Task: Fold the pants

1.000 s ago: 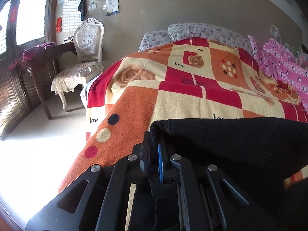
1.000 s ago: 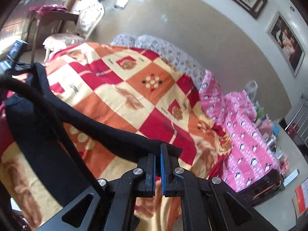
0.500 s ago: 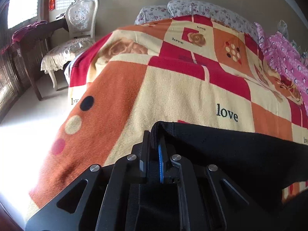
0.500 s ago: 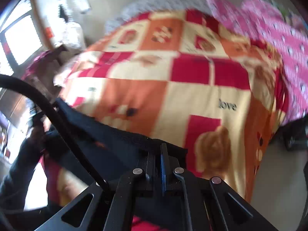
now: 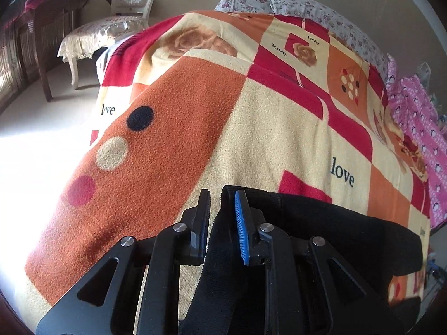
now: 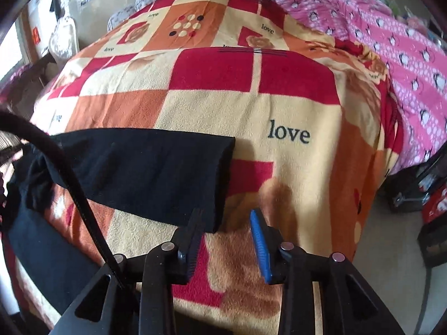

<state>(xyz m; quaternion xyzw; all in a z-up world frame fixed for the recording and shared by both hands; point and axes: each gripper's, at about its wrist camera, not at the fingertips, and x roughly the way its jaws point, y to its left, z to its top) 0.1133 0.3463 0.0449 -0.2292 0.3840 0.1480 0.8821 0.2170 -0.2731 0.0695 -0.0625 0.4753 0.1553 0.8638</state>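
1. On the near edge of the checked blanket (image 5: 273, 128) our left gripper (image 5: 222, 217) has its fingers spread, black pants (image 5: 335, 237) fabric lying loose between them.
2. Further right, our right gripper (image 6: 227, 237) is released too, pants (image 6: 145, 173) lying flat just beyond its left finger.

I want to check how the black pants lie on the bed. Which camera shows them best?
The right wrist view: the black pants lie spread on the blanket, one end plainly visible. The left wrist view shows only a close edge behind the open left tool.
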